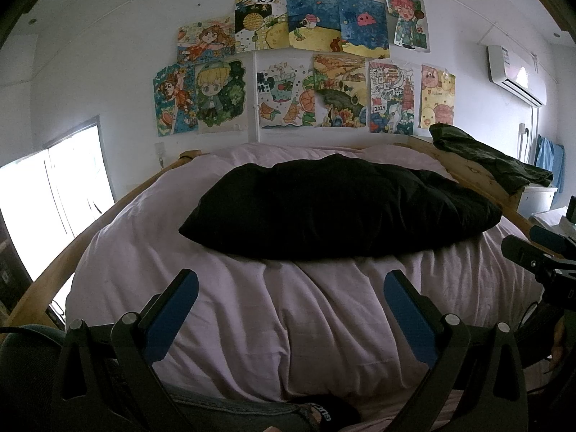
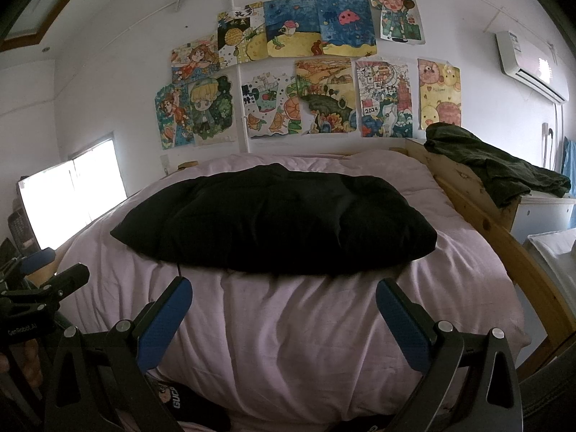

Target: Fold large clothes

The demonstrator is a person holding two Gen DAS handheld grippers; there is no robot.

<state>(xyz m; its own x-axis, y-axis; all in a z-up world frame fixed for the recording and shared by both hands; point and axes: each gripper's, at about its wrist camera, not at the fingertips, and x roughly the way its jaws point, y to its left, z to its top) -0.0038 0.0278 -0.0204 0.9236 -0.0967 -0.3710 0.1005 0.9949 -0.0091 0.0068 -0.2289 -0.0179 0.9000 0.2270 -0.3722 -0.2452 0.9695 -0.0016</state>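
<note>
We can read little writing here. A drawing among those taped to the wall carries "2024". The body of the left hand-held gripper, seen at 9 o'clock in the right wrist view, is marked "GenRoboLAI", though the last letters are hard to make out. A dark item at the bottom edge shows "GUC" and then runs out of sight.

The black garment lies folded on the pink bedding, toward the far half of the bed, up at 12 o'clock from both grippers. Its long axis runs across the bed, from 9 to 3 o'clock, and we cannot tell which end is which. A dark green garment is draped on the wooden bed frame at 2 o'clock, well apart from the black one.

We see the left hand-held gripper hanging over bare bedding with its blue pads spread wide and nothing between them. The right hand-held gripper is likewise spread wide and empty, just short of the black garment's near edge.
</note>
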